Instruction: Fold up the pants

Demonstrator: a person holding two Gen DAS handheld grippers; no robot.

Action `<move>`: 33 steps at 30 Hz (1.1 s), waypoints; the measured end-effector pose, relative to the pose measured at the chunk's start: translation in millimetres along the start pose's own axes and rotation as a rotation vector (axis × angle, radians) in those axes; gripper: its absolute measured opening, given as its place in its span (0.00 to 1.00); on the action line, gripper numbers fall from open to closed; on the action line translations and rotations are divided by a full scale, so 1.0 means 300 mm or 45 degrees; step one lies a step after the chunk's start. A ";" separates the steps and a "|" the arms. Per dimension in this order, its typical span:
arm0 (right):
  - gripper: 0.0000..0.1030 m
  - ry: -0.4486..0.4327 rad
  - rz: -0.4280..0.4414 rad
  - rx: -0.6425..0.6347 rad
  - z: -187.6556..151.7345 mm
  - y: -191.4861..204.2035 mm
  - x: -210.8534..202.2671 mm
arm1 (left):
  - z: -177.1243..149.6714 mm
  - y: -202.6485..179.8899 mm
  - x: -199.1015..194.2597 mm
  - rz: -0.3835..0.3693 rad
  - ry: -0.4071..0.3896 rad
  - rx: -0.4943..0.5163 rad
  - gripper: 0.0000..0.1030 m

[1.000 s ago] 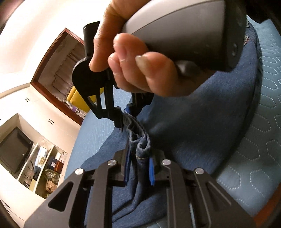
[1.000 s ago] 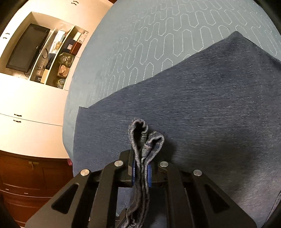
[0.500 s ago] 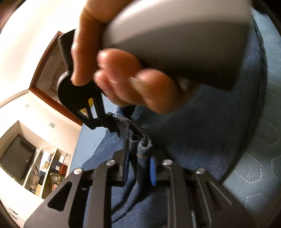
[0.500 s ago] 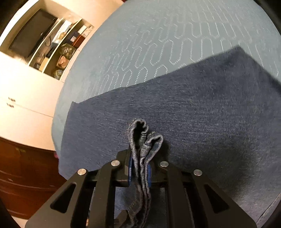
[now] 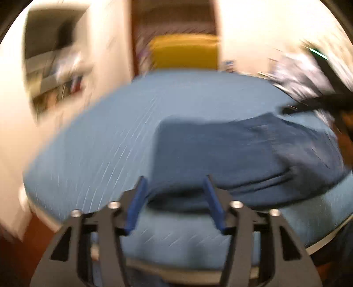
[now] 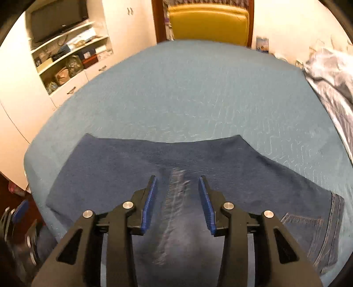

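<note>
Dark blue jeans (image 6: 198, 163) lie folded flat on the blue quilted bed (image 6: 198, 88), a back pocket (image 6: 308, 227) showing at the right end. My right gripper (image 6: 177, 178) hovers over them with its jaws opening. A blurred seam fold (image 6: 176, 198) lies below the gap, untouched by the pads. In the blurred left wrist view my left gripper (image 5: 175, 187) is also opening, with nothing between its fingers. It sits just off the near edge of the jeans (image 5: 242, 154). Part of the left gripper (image 6: 19, 212) shows at the lower left of the right wrist view.
A yellow chair back (image 6: 209, 22) stands beyond the bed's far edge. White shelves with a dark screen (image 6: 57, 19) fill the left wall. Crumpled striped bedding (image 6: 331, 72) lies at the bed's right side. A dark blurred shape (image 5: 320, 103) crosses the right of the left wrist view.
Both grippers let go of the bunched denim folds and opened. The left one swung away and rolled, the right one lifted; the jeans now lie flat on the bed.
</note>
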State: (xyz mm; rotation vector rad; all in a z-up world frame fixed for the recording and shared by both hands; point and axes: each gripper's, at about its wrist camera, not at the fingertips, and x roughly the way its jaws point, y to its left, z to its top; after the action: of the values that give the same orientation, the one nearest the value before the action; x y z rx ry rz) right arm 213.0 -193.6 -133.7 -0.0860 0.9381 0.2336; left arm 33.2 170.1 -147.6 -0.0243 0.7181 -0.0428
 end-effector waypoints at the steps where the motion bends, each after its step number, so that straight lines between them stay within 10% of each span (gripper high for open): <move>1: 0.38 0.015 0.013 -0.017 -0.022 0.036 0.013 | -0.012 0.085 0.025 -0.008 0.049 -0.086 0.30; 9: 0.33 0.200 -0.126 -0.034 -0.176 0.093 0.205 | -0.050 0.152 0.078 -0.089 0.062 -0.030 0.30; 27: 0.34 0.219 -0.152 -0.065 -0.181 0.123 0.220 | -0.129 -0.086 0.162 0.167 -0.002 0.537 0.31; 33: 0.34 0.217 -0.136 -0.071 -0.193 0.085 0.231 | -0.134 -0.181 0.194 0.383 -0.063 0.814 0.34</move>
State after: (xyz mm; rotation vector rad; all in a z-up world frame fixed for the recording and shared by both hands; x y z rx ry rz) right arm 200.6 -167.7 -223.0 -0.2097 1.0928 0.1548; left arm 48.8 112.8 -214.1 0.6908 0.6268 0.0181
